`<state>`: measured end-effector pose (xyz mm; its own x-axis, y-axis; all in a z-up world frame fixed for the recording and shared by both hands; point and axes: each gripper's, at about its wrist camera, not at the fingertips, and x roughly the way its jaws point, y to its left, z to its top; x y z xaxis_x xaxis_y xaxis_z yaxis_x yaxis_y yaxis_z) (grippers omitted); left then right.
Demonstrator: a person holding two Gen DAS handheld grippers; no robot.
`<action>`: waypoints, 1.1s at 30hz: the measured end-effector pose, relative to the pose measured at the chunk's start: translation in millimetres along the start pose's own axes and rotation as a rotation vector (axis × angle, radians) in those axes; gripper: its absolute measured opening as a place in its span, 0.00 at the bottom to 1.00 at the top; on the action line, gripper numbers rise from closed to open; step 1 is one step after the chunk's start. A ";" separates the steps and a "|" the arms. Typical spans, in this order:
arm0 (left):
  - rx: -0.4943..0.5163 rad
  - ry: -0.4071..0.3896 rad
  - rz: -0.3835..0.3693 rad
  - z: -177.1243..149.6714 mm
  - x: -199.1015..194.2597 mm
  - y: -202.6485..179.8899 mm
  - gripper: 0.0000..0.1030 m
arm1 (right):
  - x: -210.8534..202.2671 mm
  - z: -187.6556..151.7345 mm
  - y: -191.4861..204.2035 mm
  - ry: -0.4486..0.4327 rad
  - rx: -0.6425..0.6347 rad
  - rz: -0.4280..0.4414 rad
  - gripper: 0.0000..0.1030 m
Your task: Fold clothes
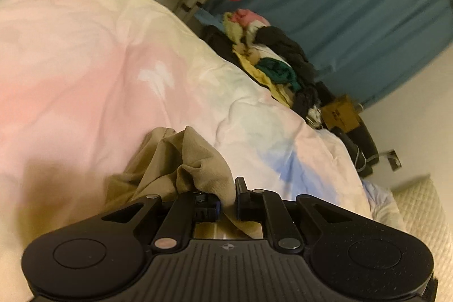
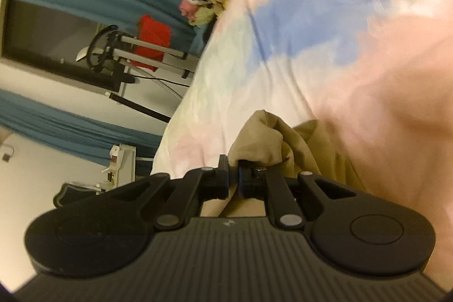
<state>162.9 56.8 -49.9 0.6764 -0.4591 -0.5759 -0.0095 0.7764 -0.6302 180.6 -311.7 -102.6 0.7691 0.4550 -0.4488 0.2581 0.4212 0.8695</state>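
Gripping one bunched khaki cotton garment (image 1: 181,160) with both black two-finger grippers over the pastel pink, white and blue bed cover (image 1: 85,53)

The left gripper (image 1: 225,196) is pinching a fold of the khaki cloth, its jaws nearly closed on the fabric; the right gripper (image 2: 232,174) is clamping another bunch of it just as tightly. The garment is lying crumpled on the cover at its near edge, while a heap of mixed dark, green and yellow clothes (image 1: 277,58) is sitting beyond the far edge, by the teal curtain (image 1: 354,4)
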 end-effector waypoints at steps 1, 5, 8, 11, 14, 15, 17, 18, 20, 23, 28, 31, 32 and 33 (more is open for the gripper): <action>0.021 0.005 0.000 -0.2 5.9 1.8 0.11 | 4.0 0.7 -4.7 0.006 0.008 0.003 0.10; 0.049 0.019 -0.063 4.2 18.4 7.4 0.25 | 11.6 2.3 -7.9 0.016 0.006 -0.010 0.11; 0.088 0.043 -0.121 3.8 15.9 5.2 0.54 | 7.1 -1.8 0.7 0.019 -0.030 0.000 0.22; 0.193 0.021 -0.152 -4.4 -1.5 -5.9 0.75 | -2.2 -16.0 14.0 0.016 -0.108 0.043 0.81; 0.296 0.005 -0.200 -17.4 -16.8 -14.7 0.80 | -5.4 -32.9 31.8 0.032 -0.237 0.074 0.82; 0.325 0.002 -0.182 -20.5 -17.1 -17.4 0.80 | -3.8 -39.0 38.1 0.033 -0.292 0.052 0.82; 0.384 -0.006 -0.144 -26.6 -17.2 -22.7 0.82 | 1.8 -47.2 46.5 0.038 -0.383 0.005 0.74; 0.416 -0.009 -0.108 -28.3 -12.3 -24.6 0.82 | 5.7 -48.9 48.8 0.040 -0.427 -0.022 0.63; 0.457 -0.014 -0.043 -30.5 -1.4 -24.8 0.82 | 14.6 -50.4 51.9 0.031 -0.523 -0.086 0.51; 0.466 0.007 0.010 -31.4 19.0 -17.3 0.81 | 30.6 -48.9 50.9 0.017 -0.642 -0.172 0.42; 0.569 0.005 0.096 -41.0 39.7 -17.2 0.82 | 60.9 -43.4 37.9 0.034 -0.687 -0.260 0.39; 0.619 0.000 0.137 -48.7 43.9 -20.6 0.82 | 69.6 -51.2 36.7 0.021 -0.750 -0.285 0.39; 0.614 -0.003 0.139 -49.0 42.5 -20.2 0.82 | 70.7 -52.7 36.5 0.015 -0.760 -0.288 0.39; 0.610 -0.006 0.141 -49.4 41.0 -20.1 0.82 | 70.3 -53.5 36.7 0.011 -0.764 -0.287 0.39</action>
<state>154.4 1.1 -86.6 0.7038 -0.3332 -0.6274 0.3221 0.9369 -0.1362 212.9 -222.3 -113.3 0.7270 0.2538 -0.6380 -0.0288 0.9397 0.3409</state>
